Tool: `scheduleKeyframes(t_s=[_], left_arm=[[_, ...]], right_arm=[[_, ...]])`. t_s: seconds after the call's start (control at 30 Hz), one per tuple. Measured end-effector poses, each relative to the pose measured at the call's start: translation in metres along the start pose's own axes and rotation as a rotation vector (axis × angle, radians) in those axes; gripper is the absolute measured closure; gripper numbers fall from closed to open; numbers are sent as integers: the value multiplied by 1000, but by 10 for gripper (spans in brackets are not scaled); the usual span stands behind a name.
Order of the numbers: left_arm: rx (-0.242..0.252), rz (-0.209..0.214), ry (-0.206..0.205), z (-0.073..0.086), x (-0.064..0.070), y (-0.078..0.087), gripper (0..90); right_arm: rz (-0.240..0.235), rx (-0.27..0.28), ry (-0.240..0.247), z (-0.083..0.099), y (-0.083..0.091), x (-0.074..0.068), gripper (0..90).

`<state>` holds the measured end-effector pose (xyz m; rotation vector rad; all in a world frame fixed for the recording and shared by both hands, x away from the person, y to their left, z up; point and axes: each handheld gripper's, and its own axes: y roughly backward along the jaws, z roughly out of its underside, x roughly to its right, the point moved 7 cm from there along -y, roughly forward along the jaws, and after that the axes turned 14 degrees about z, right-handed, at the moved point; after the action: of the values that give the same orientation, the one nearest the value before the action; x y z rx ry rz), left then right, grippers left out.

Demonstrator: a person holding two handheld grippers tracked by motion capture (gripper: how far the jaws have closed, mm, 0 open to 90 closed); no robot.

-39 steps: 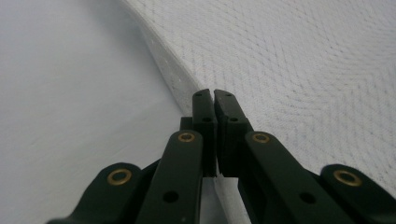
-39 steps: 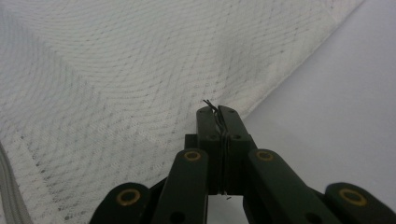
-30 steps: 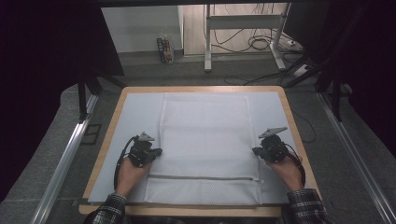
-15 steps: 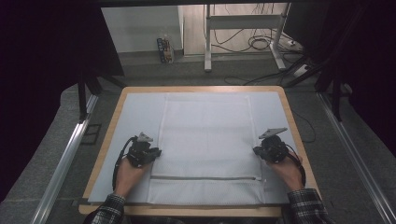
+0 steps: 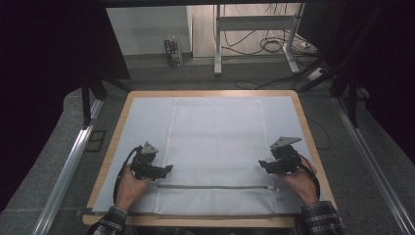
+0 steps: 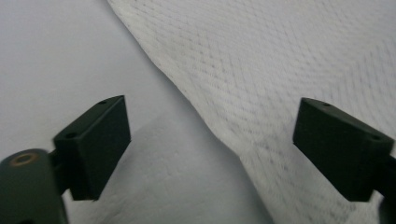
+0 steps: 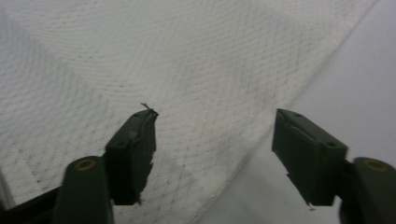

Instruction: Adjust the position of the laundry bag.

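Observation:
A white woven towel (image 5: 215, 142) lies flat along the middle of the table, with a grey stripe (image 5: 213, 186) across its near end. My left gripper (image 5: 169, 169) hovers over the towel's left edge (image 6: 196, 107), jaws wide apart with nothing between them. At the towel's right edge (image 7: 299, 88) my right gripper (image 5: 262, 164) is likewise open and empty. Each gripper straddles the border between the weave (image 7: 140, 56) and the pale mat (image 6: 56, 56).
A light grey mat (image 5: 142, 122) covers a wooden-rimmed table (image 5: 210, 92). Metal rails (image 5: 68, 166) run along both sides. Beyond the far edge stand a desk frame (image 5: 254, 29), floor cables (image 5: 274, 46) and a small box (image 5: 172, 51).
Both grippers have shifted slightly toward me along the towel's side edges. The towel lies as before.

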<state>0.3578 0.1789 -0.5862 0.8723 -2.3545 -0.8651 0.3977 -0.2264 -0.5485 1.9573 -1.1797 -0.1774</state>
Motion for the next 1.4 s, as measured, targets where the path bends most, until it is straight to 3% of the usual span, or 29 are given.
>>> scheduleKeyframes(t_s=[0.1, 0.17, 0.33, 0.4, 0.57, 0.77, 0.93, 1.1, 1.27, 1.4], left_arm=[[5, -3, -49, 1, 3, 2, 76], [29, 11, -59, 0, 7, 4, 62], [104, 35, -10, -1, 10, 14, 44], [112, 43, 9, 2, 10, 18, 42], [80, 51, 17, 7, 14, 17, 43], [24, 35, -33, 10, 27, 12, 44], [-7, 30, -66, 12, 30, 9, 43], [-5, 28, -70, 12, 31, 10, 44], [40, 37, -72, 9, 34, 14, 44], [32, 37, -74, 12, 36, 15, 44]], right_arm=[[-20, 20, -16, 1, 3, -1, 210], [-33, 31, -22, 2, 4, -3, 176], [-60, 31, -25, 7, 10, -10, 118], [-67, 31, -29, 10, 13, -12, 110], [-87, 38, -39, 19, 21, -14, 73], [-124, 23, -34, 32, 29, -18, 38], [-122, 6, -36, 39, 37, -21, 23], [-130, -18, -30, 47, 41, -23, 43], [-131, -45, -21, 56, 44, -26, 98], [-130, -85, -4, 63, 43, -29, 123]])
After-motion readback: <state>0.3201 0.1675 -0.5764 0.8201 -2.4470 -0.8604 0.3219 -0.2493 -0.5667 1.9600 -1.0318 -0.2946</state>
